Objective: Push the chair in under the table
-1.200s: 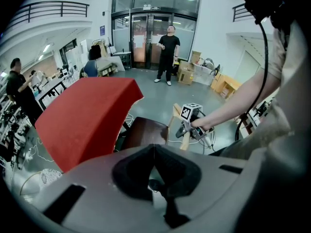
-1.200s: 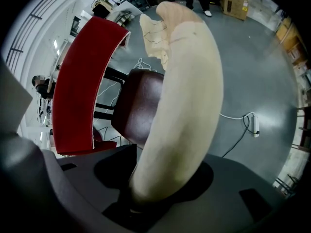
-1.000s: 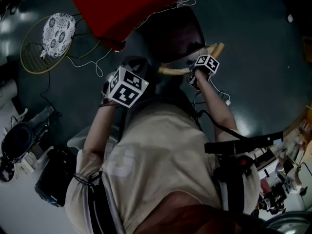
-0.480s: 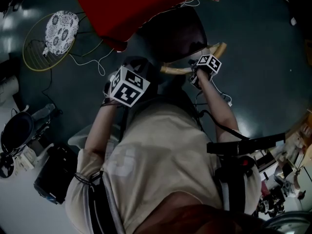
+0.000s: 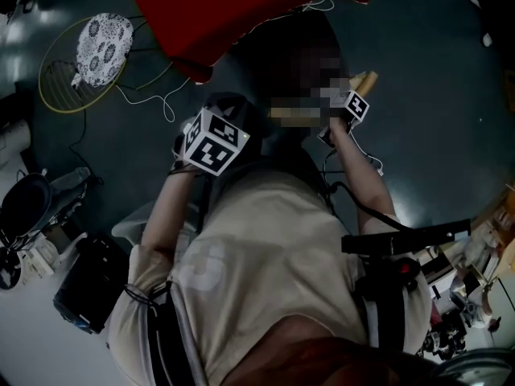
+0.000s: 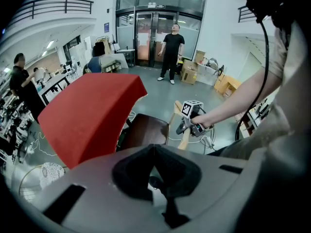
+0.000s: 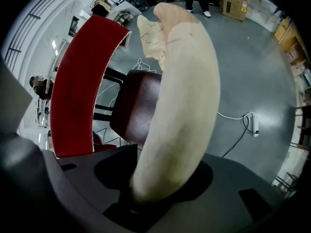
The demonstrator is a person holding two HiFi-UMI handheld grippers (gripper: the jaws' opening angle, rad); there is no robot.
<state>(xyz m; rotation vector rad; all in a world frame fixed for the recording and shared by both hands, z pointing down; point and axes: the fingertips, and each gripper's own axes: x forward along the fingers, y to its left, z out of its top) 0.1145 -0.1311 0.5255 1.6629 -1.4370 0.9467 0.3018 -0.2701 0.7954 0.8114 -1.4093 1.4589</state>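
- Chair [image 5: 283, 55] sits at upper centre of the head view: a dark brown seat [image 7: 138, 106] with a pale wooden backrest [image 7: 187, 96] curving along its near side.
- Red tabletop [image 5: 241, 6] fills the top of that view. Its edge overlaps the far side of the seat, and most of the seat shows clear of it.
- My right gripper [image 7: 155, 191] is clamped on the backrest. In the right gripper view the pale rail rises from between the jaws at lower centre and arcs to the top of the frame.
- In that same view the seat lies left of the rail, with the red tabletop further left.
- My left gripper [image 6: 154, 152] is clenched on nothing — its jaws meet in a seam at lower centre of the left gripper view, with the seat beyond them.
- In the head view the left gripper hangs left of centre, near the seat; I cannot tell whether it touches.
- Grey floor [image 5: 418, 95] lies all round, and a white cable [image 7: 240, 120] runs across it at the right of the right gripper view.
- Round wire frame with a patterned cloth [image 5: 95, 51] lies on the floor at upper left of the head view — well apart from the chair.
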